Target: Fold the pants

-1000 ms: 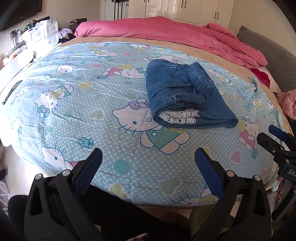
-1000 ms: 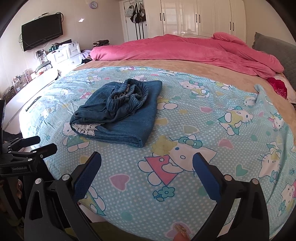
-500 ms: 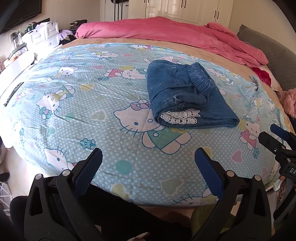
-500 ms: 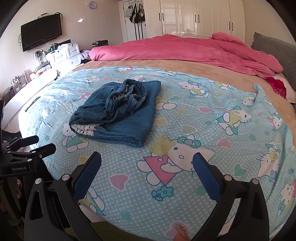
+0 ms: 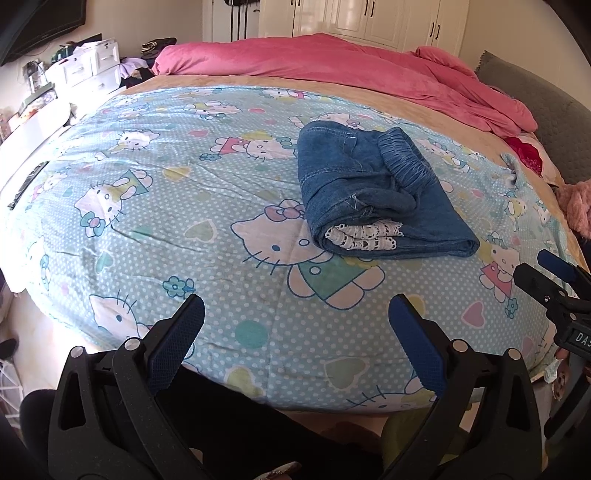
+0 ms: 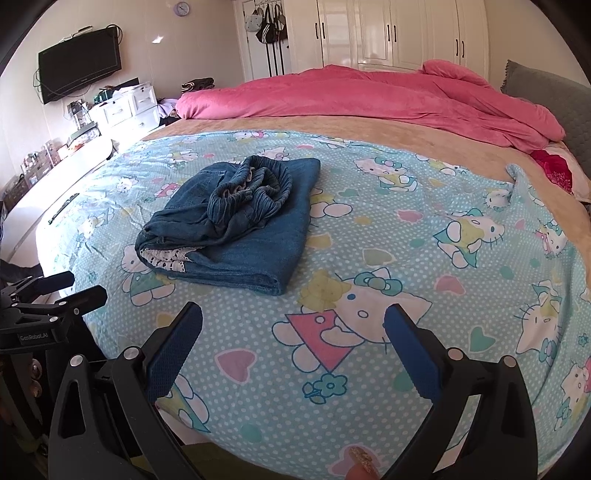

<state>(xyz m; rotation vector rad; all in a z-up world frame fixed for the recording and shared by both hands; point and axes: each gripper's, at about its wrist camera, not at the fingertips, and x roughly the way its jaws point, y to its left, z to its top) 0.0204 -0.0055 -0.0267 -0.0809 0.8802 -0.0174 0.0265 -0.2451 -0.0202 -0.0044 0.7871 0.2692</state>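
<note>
Folded pants (image 5: pixel 373 195) lie on bedsheet (image 5: pixel 184 206); left gripper (image 5: pixel 295 332) spread, empty.

A: My feeds look bright: daylight floods in from the left and blows out the white ledge (image 5: pixel 35 122) beside the bed (image 5: pixel 221 192)

B: Same here. Focus is sharp mid-frame, the fisheye bends the bed into a dome, corners go black, and the wardrobe doors (image 6: pixel 406 33) glare

The pants (image 5: pixel 373 192) are seen in dark blue denim with a white lace trim (image 5: pixel 364 236); the sheet (image 5: pixel 166 206) is patterned in light blue with white dots, cartoon cats and pastel hearts. A pink blanket (image 6: pixel 369 96) is laid at the bed's far edge, beside beige
</note>
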